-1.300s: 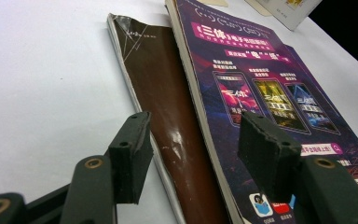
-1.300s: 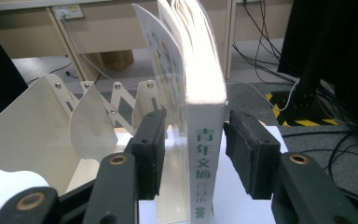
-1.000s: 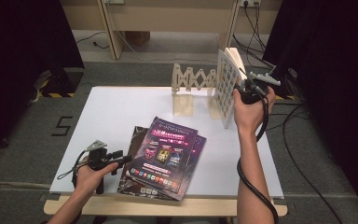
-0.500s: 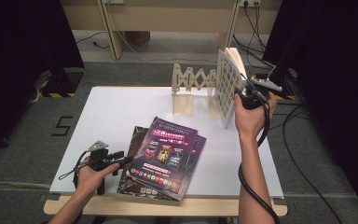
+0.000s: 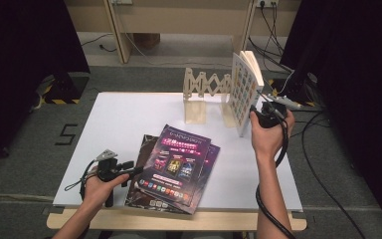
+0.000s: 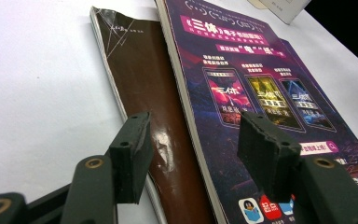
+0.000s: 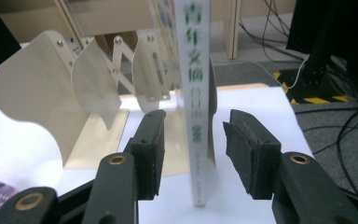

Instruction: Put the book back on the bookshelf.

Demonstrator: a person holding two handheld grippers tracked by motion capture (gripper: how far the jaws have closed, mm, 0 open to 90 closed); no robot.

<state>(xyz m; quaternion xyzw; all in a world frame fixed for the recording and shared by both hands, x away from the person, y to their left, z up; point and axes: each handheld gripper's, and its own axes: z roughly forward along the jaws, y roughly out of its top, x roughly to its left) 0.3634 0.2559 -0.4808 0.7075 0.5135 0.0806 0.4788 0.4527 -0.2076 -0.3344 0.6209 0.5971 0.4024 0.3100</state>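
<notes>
Right gripper (image 5: 258,115) has sunk slightly, jaws apart astride upright book (image 5: 242,94) near desk's (image 5: 129,114) far right corner; left gripper (image 5: 129,172) jaws apart over magazines (image 5: 176,167).

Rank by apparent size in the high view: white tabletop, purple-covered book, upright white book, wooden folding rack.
1. White tabletop.
2. Purple-covered book.
3. Upright white book and wooden folding rack look about alike; the book hides the rack's right end, so I leave them unranked.

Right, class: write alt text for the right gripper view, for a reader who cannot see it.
An upright white book with a green-lettered spine stands between the open right gripper, whose black jaws stand clear of the spine on both sides. To its left, a cream expanding book rack sits on the white table.
</notes>
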